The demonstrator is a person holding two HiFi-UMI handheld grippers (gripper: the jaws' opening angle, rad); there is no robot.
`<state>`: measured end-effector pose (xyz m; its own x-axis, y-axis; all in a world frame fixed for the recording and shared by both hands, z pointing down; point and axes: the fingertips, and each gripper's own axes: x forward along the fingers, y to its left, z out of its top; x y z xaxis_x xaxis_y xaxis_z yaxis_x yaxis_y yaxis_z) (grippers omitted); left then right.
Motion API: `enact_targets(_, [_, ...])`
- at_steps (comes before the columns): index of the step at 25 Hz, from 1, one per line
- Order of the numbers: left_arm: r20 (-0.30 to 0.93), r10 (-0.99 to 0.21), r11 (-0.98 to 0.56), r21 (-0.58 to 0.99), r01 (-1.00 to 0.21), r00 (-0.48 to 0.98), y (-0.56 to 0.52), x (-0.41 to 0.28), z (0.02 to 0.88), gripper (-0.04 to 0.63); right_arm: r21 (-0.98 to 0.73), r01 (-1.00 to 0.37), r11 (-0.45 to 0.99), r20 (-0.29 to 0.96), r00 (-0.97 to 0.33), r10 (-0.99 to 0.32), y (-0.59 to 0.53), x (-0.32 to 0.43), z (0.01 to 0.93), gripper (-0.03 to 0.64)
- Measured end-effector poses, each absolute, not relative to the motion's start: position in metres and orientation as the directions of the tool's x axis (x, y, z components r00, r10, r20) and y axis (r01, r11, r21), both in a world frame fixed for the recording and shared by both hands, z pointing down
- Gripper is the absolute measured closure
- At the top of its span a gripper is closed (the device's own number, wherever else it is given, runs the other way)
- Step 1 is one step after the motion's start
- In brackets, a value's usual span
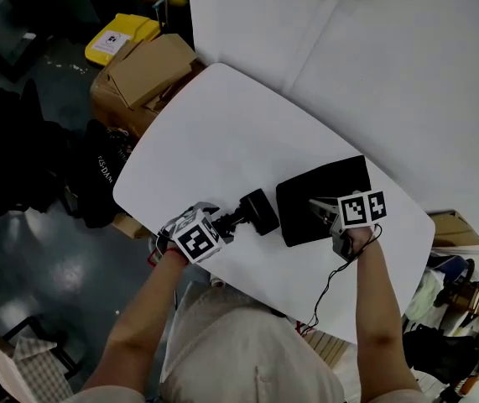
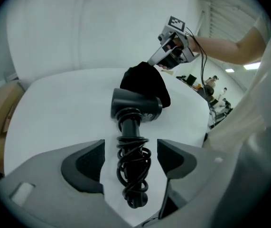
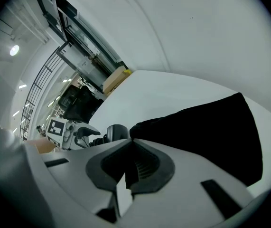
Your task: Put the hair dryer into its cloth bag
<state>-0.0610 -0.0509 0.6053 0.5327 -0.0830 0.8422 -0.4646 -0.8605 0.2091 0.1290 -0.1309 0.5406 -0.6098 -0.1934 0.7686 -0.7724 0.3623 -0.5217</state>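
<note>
The black hair dryer (image 1: 254, 211) lies on the white table (image 1: 214, 133), its head toward the black cloth bag (image 1: 323, 198). My left gripper (image 1: 222, 223) is open around the dryer's handle. In the left gripper view the handle with its coiled cord (image 2: 133, 167) lies between the pads (image 2: 84, 167) with a gap on each side. My right gripper (image 1: 319, 208) is shut on the bag's near edge and holds it raised next to the dryer's head (image 2: 136, 106). The right gripper view shows the closed jaws pinching the cloth bag (image 3: 206, 132), with the dryer (image 3: 117, 132) just beyond.
Cardboard boxes (image 1: 147, 70), a yellow bin (image 1: 122, 36) and black bags (image 1: 96, 175) sit on the floor past the table's left edge. A white wall panel (image 1: 373, 65) rises behind the table. A thin cable (image 1: 327, 292) hangs from my right gripper.
</note>
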Motion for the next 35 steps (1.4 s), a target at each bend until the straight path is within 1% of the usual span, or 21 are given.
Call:
enact_targets(3, [0.843, -0.230, -0.833, 0.089, -0.546, 0.487, -0.047, -0.059, 0.606, 0.265, -0.520, -0.772, 0.365, 0.769, -0.609, -0.193, -0.131, 0.127, 0.538, 0.595])
enact_targets(4, [0.847, -0.259, -0.827, 0.053, -0.559, 0.463, -0.048, -0.058, 0.609, 0.265, -0.519, -0.772, 0.366, 0.770, -0.609, -0.192, -0.131, 0.127, 0.538, 0.595])
enact_targets(6, [0.867, -0.278, -0.822, 0.008, -0.569, 0.414, -0.048, -0.055, 0.620, 0.265, -0.516, -0.773, 0.368, 0.772, -0.607, -0.192, -0.131, 0.126, 0.537, 0.595])
enact_targets(10, [0.896, -0.269, -0.822, -0.022, -0.569, 0.354, -0.053, -0.051, 0.636, 0.265, -0.520, -0.771, 0.367, 0.770, -0.609, -0.190, -0.131, 0.125, 0.535, 0.595])
enact_targets(15, [0.903, -0.225, -0.842, 0.008, -0.539, 0.366, -0.056, -0.045, 0.644, 0.268, -0.525, -0.769, 0.365, 0.769, -0.612, -0.185, -0.129, 0.124, 0.535, 0.595])
enact_targets(17, [0.903, -0.215, -0.845, 0.020, -0.535, 0.373, -0.056, -0.045, 0.646, 0.293, -0.529, -0.767, 0.363, 0.766, -0.616, -0.185, -0.130, 0.125, 0.535, 0.595])
enact_targets(18, [0.902, -0.212, -0.844, 0.026, -0.535, 0.377, -0.056, -0.046, 0.646, 0.322, -0.531, -0.766, 0.362, 0.764, -0.617, -0.185, -0.130, 0.125, 0.535, 0.595])
enact_targets(23, [0.894, -0.202, -0.845, 0.047, -0.532, 0.400, -0.055, -0.047, 0.642, 0.341, -0.544, -0.762, 0.352, 0.759, -0.626, -0.183, -0.129, 0.126, 0.535, 0.595])
enact_targets(29, [0.899, -0.145, -0.896, 0.058, -0.441, 0.413, -0.048, -0.045, 0.623, 0.345, -0.562, -0.753, 0.343, 0.750, -0.638, -0.173, -0.128, 0.126, 0.536, 0.595])
enact_targets(35, [0.880, -0.121, -0.913, 0.082, -0.399, 0.459, -0.050, -0.030, 0.602, 0.345, -0.568, -0.751, 0.337, 0.746, -0.643, -0.173, -0.129, 0.127, 0.537, 0.595])
